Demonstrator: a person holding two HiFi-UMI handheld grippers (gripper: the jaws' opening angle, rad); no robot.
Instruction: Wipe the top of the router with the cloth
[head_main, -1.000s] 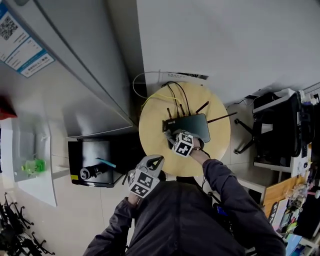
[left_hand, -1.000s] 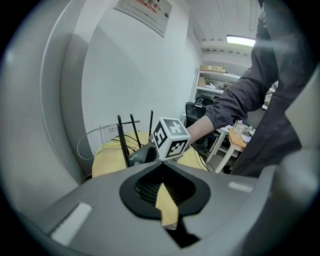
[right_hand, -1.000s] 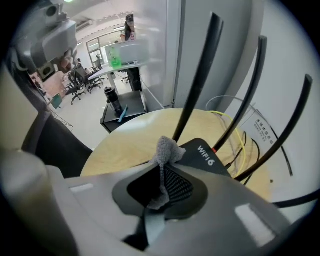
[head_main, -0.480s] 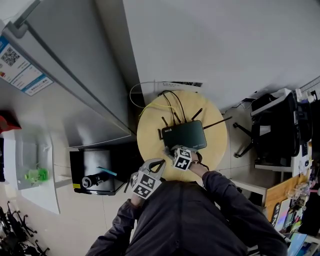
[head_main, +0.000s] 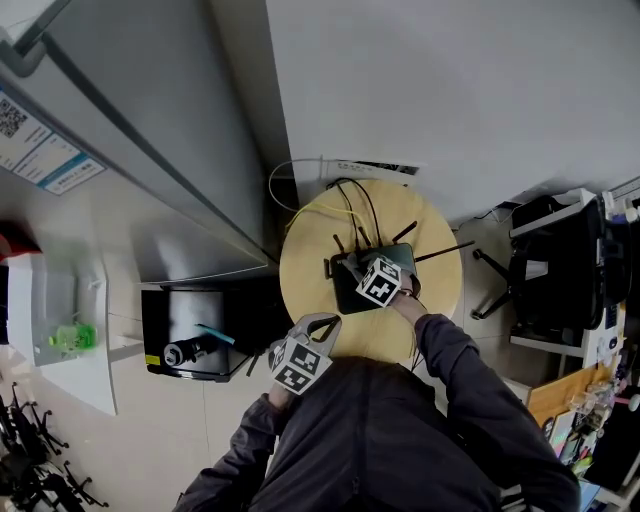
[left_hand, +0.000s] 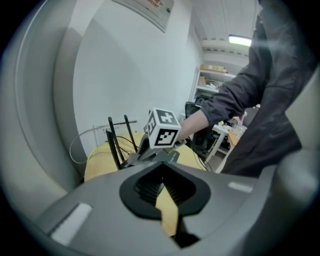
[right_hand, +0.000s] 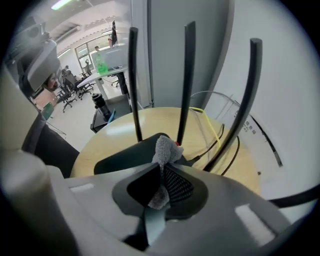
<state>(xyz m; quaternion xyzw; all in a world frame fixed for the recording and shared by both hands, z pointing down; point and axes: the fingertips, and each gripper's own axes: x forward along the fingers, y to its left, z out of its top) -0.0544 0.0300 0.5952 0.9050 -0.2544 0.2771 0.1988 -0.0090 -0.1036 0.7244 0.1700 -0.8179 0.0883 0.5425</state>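
Note:
A black router (head_main: 352, 283) with several upright antennas (right_hand: 187, 75) sits on a round wooden table (head_main: 310, 265). My right gripper (right_hand: 162, 169) is shut on a grey cloth (right_hand: 165, 151), which it presses onto the router's top (right_hand: 122, 152) just short of the antennas. In the head view its marker cube (head_main: 380, 281) covers the middle of the router. My left gripper (head_main: 322, 321) hangs at the table's near left edge, shut and holding nothing; its own view shows the right gripper's cube (left_hand: 163, 128) over the router.
Yellow and black cables (head_main: 345, 205) run from the router's back to a wall socket strip (head_main: 372, 167). A tall grey cabinet (head_main: 150, 150) stands left of the table, with a black bin (head_main: 195, 330) on the floor beside it. A black chair (head_main: 545, 270) stands at the right.
My right gripper has slid with the cloth from the router's near edge to over its middle, towards the antennas. The left gripper has stayed by the table's near edge.

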